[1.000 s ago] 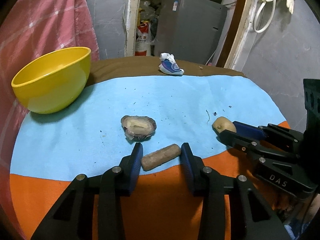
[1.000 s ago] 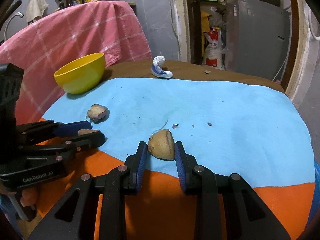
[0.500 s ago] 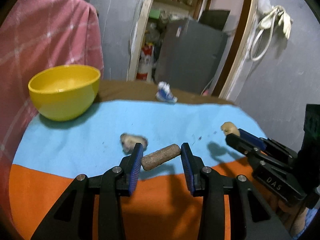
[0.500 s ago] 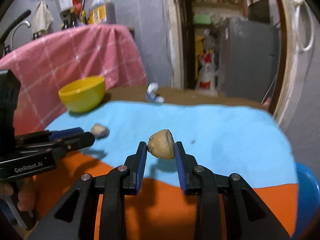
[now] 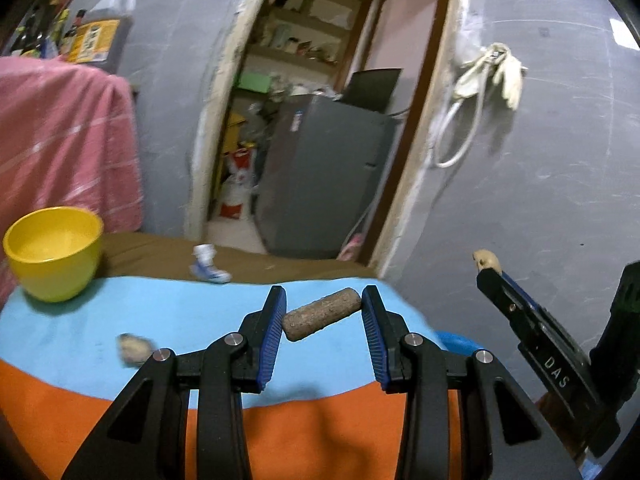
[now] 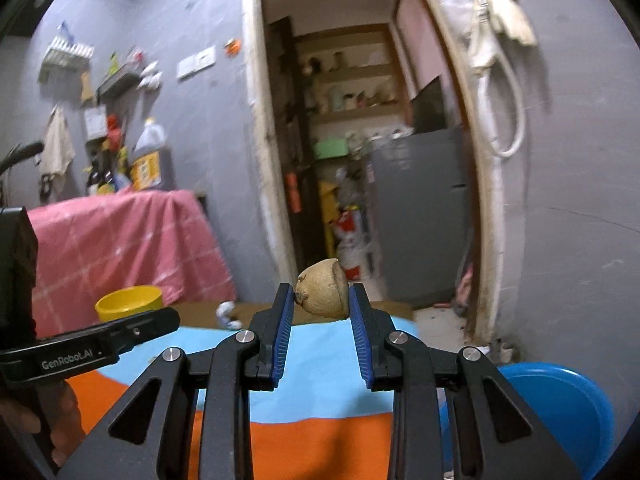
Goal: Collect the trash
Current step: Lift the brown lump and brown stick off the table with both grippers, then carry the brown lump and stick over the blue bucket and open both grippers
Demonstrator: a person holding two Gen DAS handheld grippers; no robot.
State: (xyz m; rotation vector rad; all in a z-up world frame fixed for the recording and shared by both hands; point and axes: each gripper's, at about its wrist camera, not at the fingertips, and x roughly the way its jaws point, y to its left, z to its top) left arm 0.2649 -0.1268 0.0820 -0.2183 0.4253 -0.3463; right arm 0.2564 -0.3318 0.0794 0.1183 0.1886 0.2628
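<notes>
1. Left wrist view: grey walls and an open doorway stand behind the surface [image 5: 72, 320], which is covered in a blue and orange cloth. Your left gripper [image 5: 322, 316] is narrowed onto a brown cork-like stub [image 5: 320, 314], held endwise, tilted, and clear of the cloth. Only the stub's tips meet the pads, so a jolt or a quick swing could pivot it loose.
2. Same view: a yellow bowl [image 5: 52, 252] sits far left, a crumpled wrapper [image 5: 208, 270] at the far edge, and a blurred scrap [image 5: 134, 348] lies on the blue cloth; these last two remain uncollected.
3. Right wrist view: the doorway fills the background, with a blue bin [image 6: 560, 404] low on the right. Your right gripper [image 6: 322, 300] is pinched narrowly on a rounded brown husk piece [image 6: 323, 295], carried in the air. Its curved sides could squirt forward, and releasing before you are over the bin would drop it onto the floor.
</notes>
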